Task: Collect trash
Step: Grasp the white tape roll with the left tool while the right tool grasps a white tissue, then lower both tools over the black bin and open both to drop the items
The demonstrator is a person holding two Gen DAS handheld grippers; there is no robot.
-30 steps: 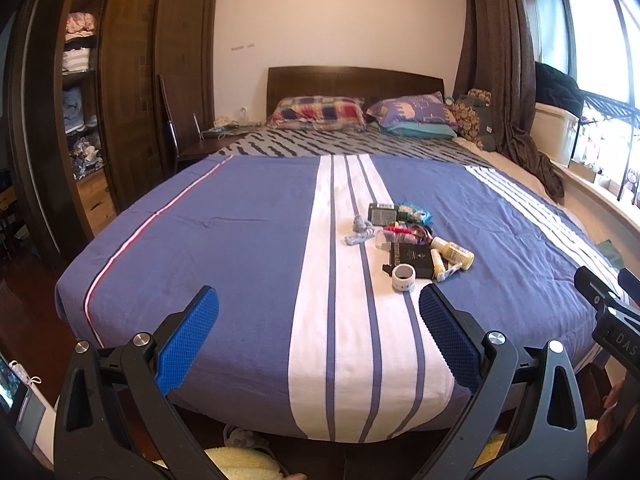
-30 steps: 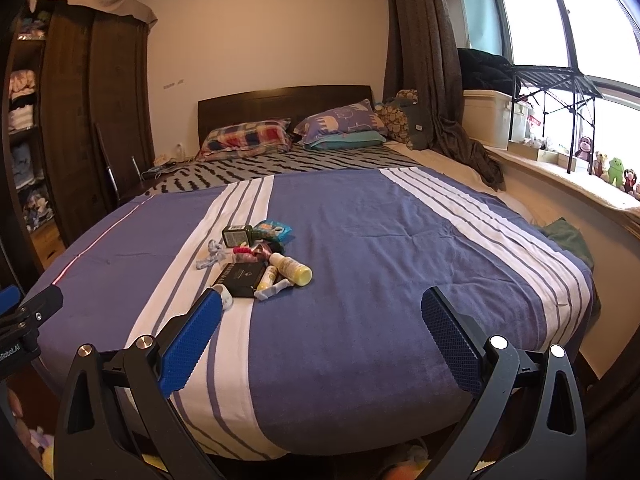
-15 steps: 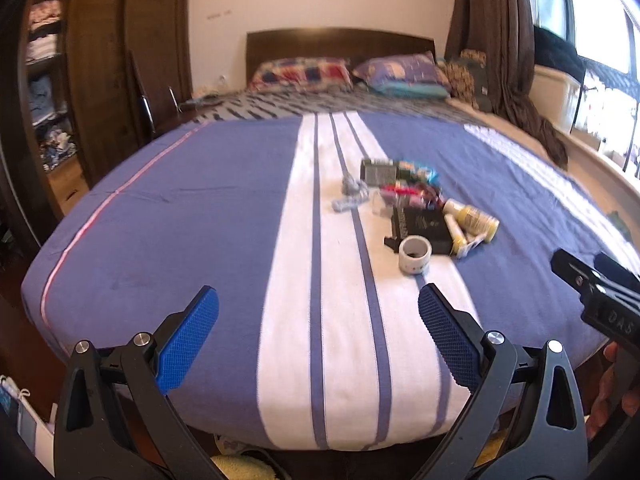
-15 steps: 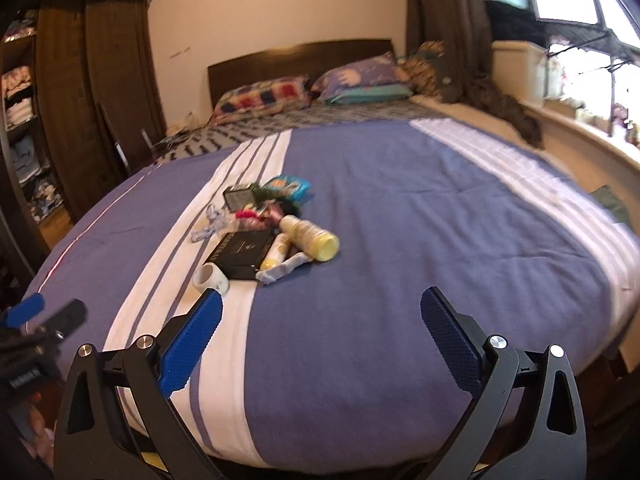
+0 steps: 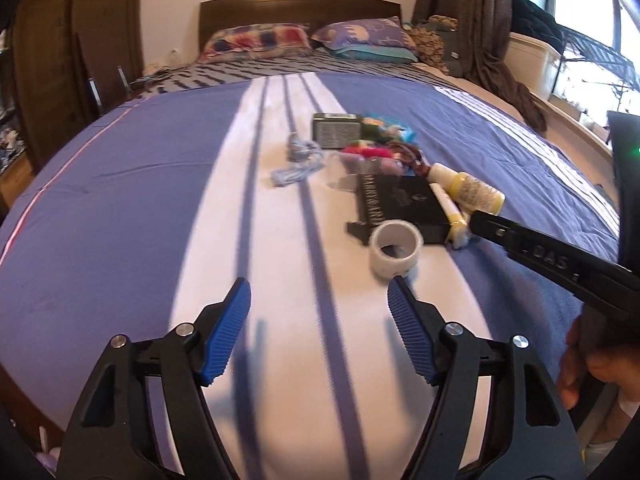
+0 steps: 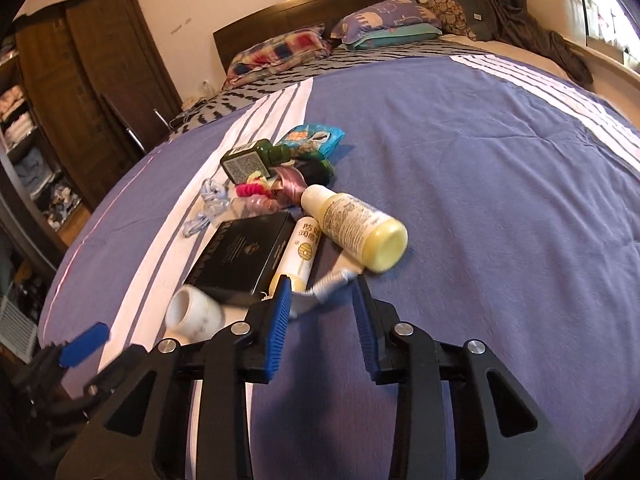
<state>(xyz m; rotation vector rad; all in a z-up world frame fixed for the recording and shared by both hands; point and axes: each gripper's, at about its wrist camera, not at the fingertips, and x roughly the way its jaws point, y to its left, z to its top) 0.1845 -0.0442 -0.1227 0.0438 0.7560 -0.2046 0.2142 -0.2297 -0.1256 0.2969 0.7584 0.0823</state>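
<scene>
A small pile of items lies on the blue and white striped bedspread (image 5: 120,208). It includes a white tape roll (image 5: 396,254), a black box (image 5: 400,208), a yellow bottle (image 6: 356,224), a white tube (image 6: 300,252), a green bottle (image 6: 248,160), a snack packet (image 6: 312,138) and a blue cord (image 5: 298,160). My left gripper (image 5: 318,284) hovers low over the white stripe with its jaws closing on nothing, and the tape roll sits just past its right fingertip. My right gripper (image 6: 322,282) is closing, its tips on either side of a crumpled white wrapper (image 6: 332,284). I see no pad pressing on the wrapper.
Pillows (image 5: 256,40) and a dark headboard (image 5: 300,4) are at the far end. A wooden wardrobe (image 6: 100,60) stands on the left. Curtains (image 5: 480,20) and a window ledge with a white bin (image 5: 536,60) are on the right. A hand (image 5: 592,364) holds the right gripper.
Both grippers have dropped and moved forward to the pile. Both pairs of jaws have narrowed, the right pair much more. The right tips now flank the crumpled wrapper.
</scene>
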